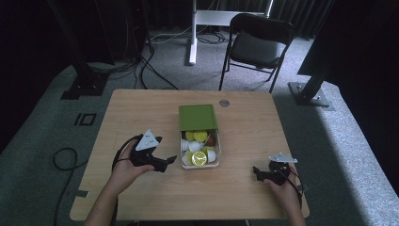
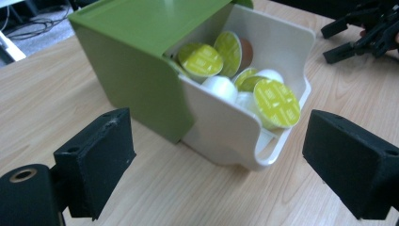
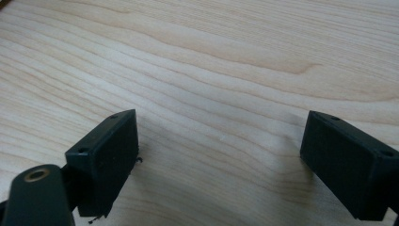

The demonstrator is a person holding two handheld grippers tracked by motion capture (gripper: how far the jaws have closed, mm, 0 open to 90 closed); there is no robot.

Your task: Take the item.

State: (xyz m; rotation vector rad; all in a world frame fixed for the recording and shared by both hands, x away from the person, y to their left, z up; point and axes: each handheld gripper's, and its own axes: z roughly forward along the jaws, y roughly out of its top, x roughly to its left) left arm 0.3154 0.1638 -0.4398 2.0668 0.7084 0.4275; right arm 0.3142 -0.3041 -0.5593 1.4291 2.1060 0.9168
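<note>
Hovering with its black jaws spread wide, the left gripper (image 1: 170, 160) sits just beside the near left corner of the cream plastic drawer (image 2: 226, 127), empty and touching nothing as far as the left gripper view shows. That drawer is pulled partway out of its green plastic box sleeve (image 1: 197, 117) in the middle of the light wooden table (image 1: 141, 108), and it is heaped with small coffee capsules (image 2: 275, 101), most with yellow-green foil lids, a few white, one brownish.

The right gripper (image 1: 257, 173) rests well apart from the box, near the table's right front edge, its jaws likewise spread with only bare wood grain between them in the right gripper view.

Judging from this, the work stands at its start or at a pause: the drawer is already open and the capsules are exposed, yet none lies on the table and neither gripper holds one. Whether the aim is to pick capsules out or to slide the drawer shut is hard to tell; the left gripper's approach suggests the drawer or its contents come next.

Beyond the table stand a black folding chair (image 1: 256, 44) and dark frame legs on grey carpet.
</note>
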